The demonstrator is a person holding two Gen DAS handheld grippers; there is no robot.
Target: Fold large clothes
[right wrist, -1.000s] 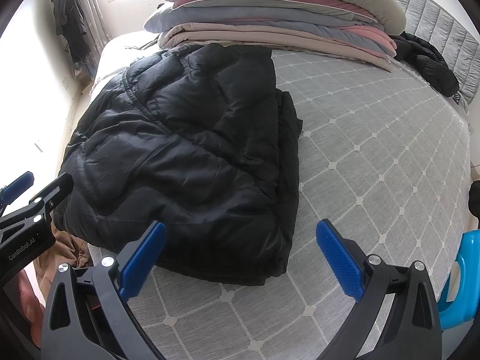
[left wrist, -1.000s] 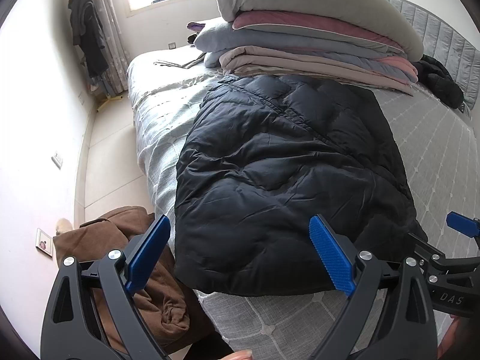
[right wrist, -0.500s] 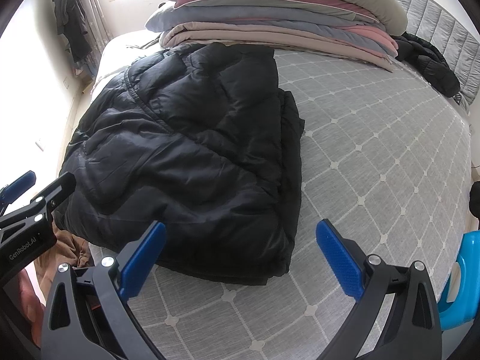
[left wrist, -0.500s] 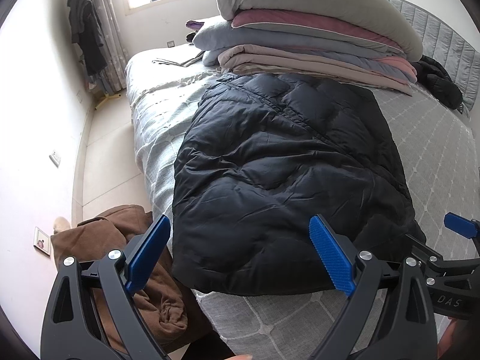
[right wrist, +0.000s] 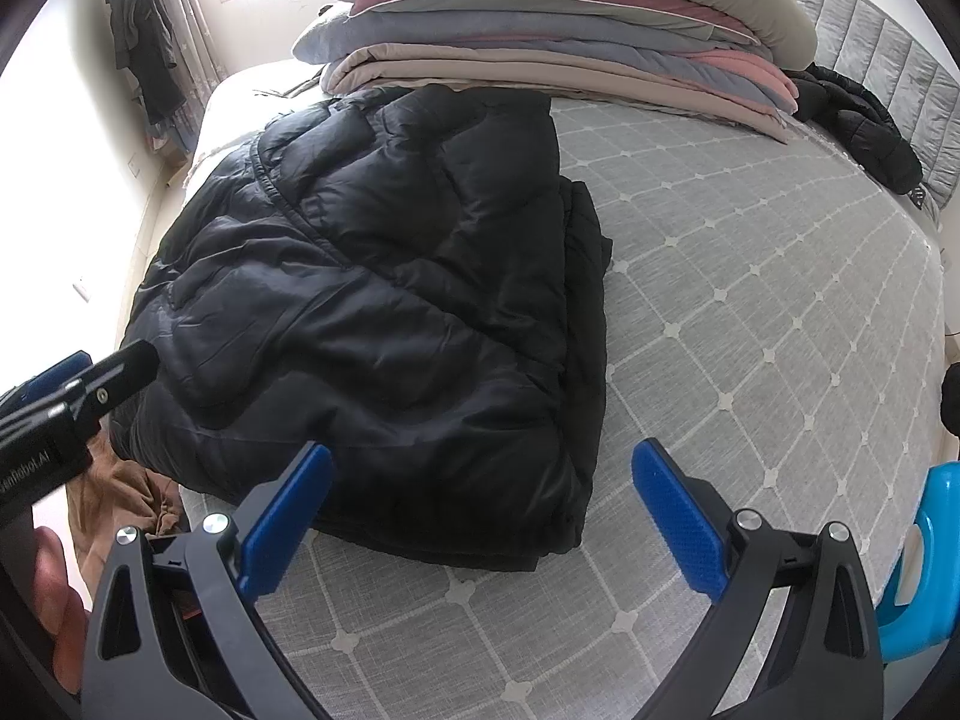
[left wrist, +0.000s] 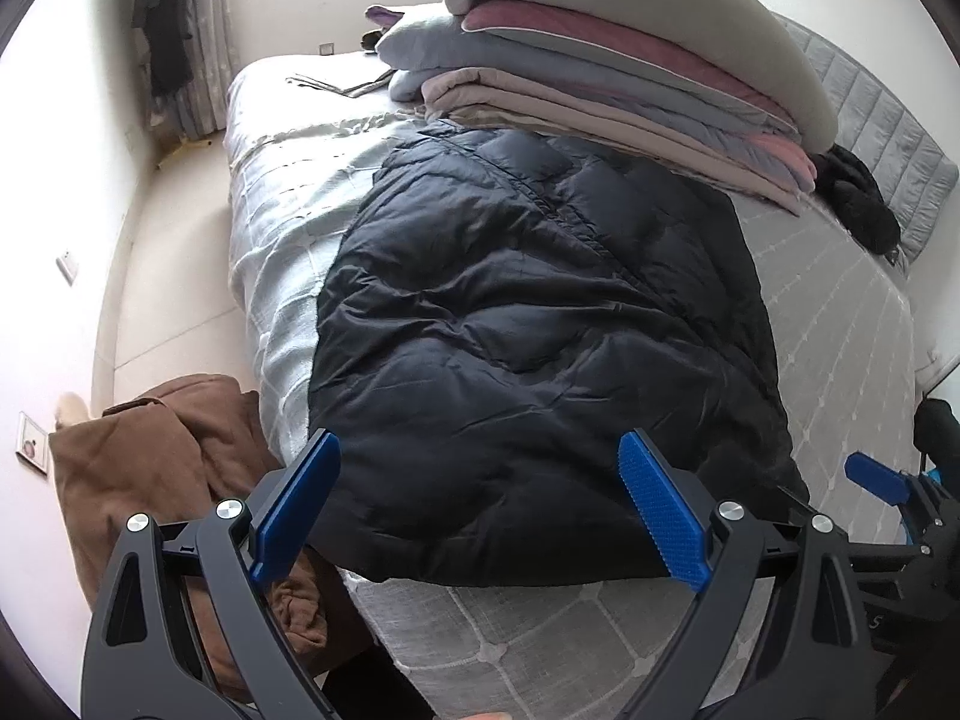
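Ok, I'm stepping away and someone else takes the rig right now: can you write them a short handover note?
Left tool: open, empty, just short of the near hem of the black puffer jacket.
Right tool: open, empty, near the jacket's near right corner.
The jacket lies on the grey quilted bed, its far end against the stack of folded bedding.
Done: it looks folded lengthwise, with layered edges along its right side.
Left: probably fold the near end toward the far end, then tidy.
A brown garment hangs off the bed's left, unfolded.
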